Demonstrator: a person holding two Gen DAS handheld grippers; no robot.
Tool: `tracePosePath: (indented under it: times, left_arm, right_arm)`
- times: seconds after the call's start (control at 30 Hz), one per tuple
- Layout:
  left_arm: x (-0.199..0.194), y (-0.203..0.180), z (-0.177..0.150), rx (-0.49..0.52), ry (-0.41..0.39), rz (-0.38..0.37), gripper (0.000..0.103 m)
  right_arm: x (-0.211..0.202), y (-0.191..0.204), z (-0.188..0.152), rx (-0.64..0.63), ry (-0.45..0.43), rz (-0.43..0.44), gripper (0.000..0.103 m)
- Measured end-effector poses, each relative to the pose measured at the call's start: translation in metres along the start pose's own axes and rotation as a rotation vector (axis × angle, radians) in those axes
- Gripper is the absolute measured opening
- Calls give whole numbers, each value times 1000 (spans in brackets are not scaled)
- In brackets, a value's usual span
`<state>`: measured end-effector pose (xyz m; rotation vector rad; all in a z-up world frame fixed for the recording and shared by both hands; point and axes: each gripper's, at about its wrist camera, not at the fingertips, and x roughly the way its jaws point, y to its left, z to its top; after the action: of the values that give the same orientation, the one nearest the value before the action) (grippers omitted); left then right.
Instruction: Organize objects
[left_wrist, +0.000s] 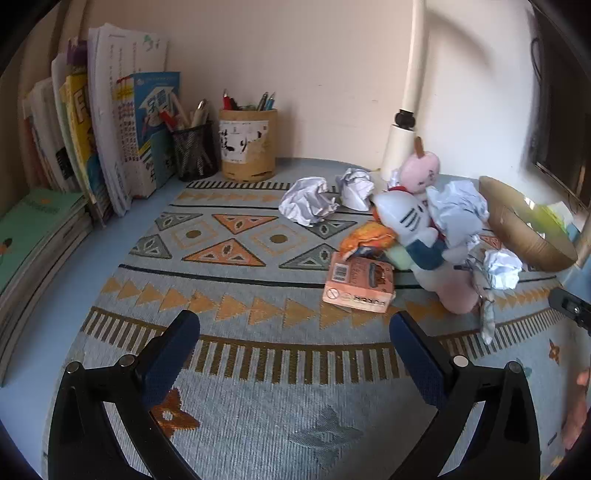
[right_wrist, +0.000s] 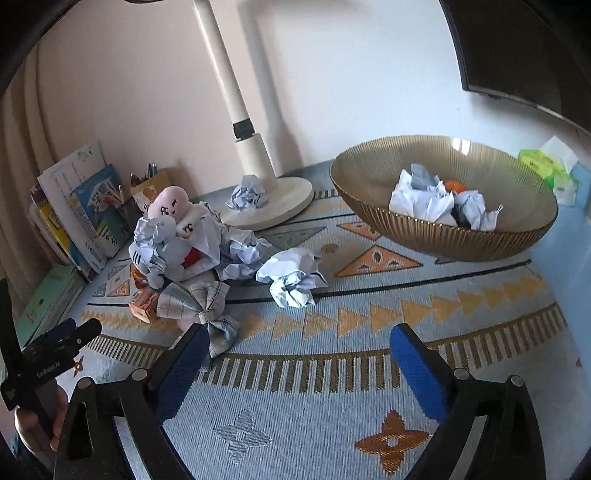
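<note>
Two claws: left claw (left_wrist: 294, 332) and right claw (right_wrist: 297, 341) both released, nothing between their blue pads, each hovering over the patterned mat (left_wrist: 258, 280).
Clutter: a heap near the lamp (left_wrist: 402, 144), made up of a pink plush (left_wrist: 419, 168), a white plush (left_wrist: 406, 218), crumpled paper (left_wrist: 458, 210), an orange wrapper (left_wrist: 365, 234) and a checked cloth (right_wrist: 207, 302).
Box: an orange carton (left_wrist: 356, 284) lying flat on the mat at the front of the heap, barcode up, touching the wrapper.
Loose paper: two balls (left_wrist: 308, 201) (left_wrist: 355, 187) lying apart from the heap toward the wall in the left view; another ball (right_wrist: 291, 277) on the mat between heap and bowl in the right view; one more (right_wrist: 246, 195) against the lamp base.
Bowl: a ribbed amber glass bowl (right_wrist: 443, 236) at the right of the surface, already holding several paper balls (right_wrist: 421, 197) and something orange, mostly hidden.
Back left: books (left_wrist: 122, 122) standing against the wall, a mesh pen cup (left_wrist: 194, 151) and a tan pen holder (left_wrist: 247, 144) just beside them, both full of pens.
Far right: green tissue packs (right_wrist: 546, 162) behind the bowl.
</note>
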<state>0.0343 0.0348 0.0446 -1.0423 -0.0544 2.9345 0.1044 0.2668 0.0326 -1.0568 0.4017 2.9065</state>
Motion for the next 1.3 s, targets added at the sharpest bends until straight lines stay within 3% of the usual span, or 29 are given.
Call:
tracePosePath:
  times: [0.23,0.57,1.3]
  left_arm:
    - [-2,9,-1,-58,5,-15,102]
    - [-2,10,-2,-60,12,-28,102]
    - [1,12,-1,-58,39,-38,102]
  right_arm:
    - [3,16,-3,-74,11,-37,98]
    - [8,35,-8,-172,15,-99,98]
    - [8,32,-6,-147,20,-90,98]
